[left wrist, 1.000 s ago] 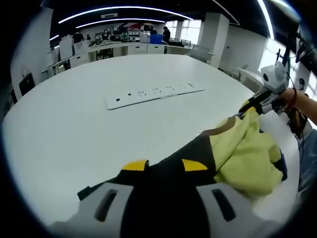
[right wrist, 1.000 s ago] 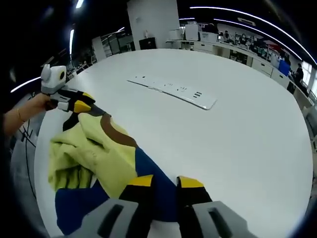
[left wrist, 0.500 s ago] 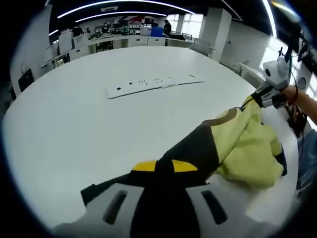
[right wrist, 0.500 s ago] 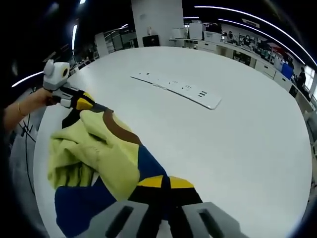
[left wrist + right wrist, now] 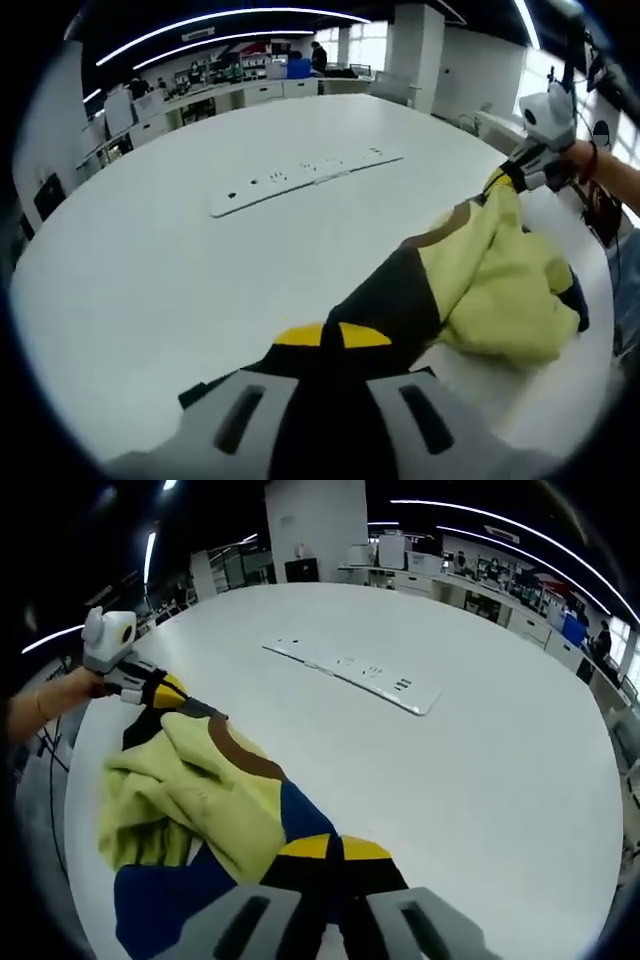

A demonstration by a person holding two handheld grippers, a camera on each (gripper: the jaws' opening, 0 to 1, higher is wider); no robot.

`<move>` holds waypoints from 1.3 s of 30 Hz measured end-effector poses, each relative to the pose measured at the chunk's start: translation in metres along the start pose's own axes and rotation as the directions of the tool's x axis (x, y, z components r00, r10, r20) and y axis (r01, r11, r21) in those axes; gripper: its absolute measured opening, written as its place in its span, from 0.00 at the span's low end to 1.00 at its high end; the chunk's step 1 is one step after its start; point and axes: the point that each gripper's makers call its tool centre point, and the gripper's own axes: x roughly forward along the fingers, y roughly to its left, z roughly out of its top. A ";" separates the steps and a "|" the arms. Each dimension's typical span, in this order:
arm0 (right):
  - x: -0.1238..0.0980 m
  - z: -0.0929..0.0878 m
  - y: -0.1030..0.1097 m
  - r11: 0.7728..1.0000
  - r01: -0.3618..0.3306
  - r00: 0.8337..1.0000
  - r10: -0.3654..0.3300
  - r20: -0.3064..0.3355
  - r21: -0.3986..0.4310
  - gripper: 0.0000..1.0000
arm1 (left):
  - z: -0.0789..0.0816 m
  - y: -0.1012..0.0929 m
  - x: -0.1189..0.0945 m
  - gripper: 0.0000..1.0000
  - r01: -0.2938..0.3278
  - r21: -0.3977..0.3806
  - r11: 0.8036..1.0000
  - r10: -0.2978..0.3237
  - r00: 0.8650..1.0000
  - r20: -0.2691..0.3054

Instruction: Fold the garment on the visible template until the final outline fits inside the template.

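Holding the garment (image 5: 480,290) stretched between both tools, you have each pair of jaws pinched shut on cloth: the left gripper (image 5: 320,336) on a dark edge, the right gripper (image 5: 325,848) on a blue one. It hangs bunched over the table (image 5: 480,780) edge, well short of the power strip (image 5: 350,667). It looks soft, light and slack, so grip corners or hems and keep tension, or it will slump.

No lettering, label, brand or number can be read anywhere: the white socket strip (image 5: 300,180) on the table (image 5: 150,270) bears only dark outlets, and the garment (image 5: 200,800) carries plain colour blocks without print.
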 end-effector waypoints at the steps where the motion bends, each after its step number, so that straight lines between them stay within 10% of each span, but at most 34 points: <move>1: -0.002 0.003 0.000 1.000 0.002 1.000 -0.002 0.009 0.001 0.00 | 0.005 0.001 -0.003 0.00 -0.003 0.000 1.000 0.003 1.000 0.018; 17: -0.044 0.049 -0.007 0.996 0.079 0.975 -0.088 0.204 0.050 0.00 | 0.060 -0.005 -0.039 0.00 -0.033 0.000 0.999 0.032 0.973 0.229; 29: -0.055 0.096 -0.035 0.967 0.192 0.855 -0.248 0.455 0.167 0.00 | 0.095 0.020 -0.025 0.00 -0.118 -0.175 0.978 0.175 0.916 0.362; 39: -0.004 0.072 -0.056 0.950 0.212 0.885 -0.286 0.366 0.231 0.00 | 0.080 0.033 0.026 0.00 -0.175 -0.216 0.961 0.233 0.931 0.282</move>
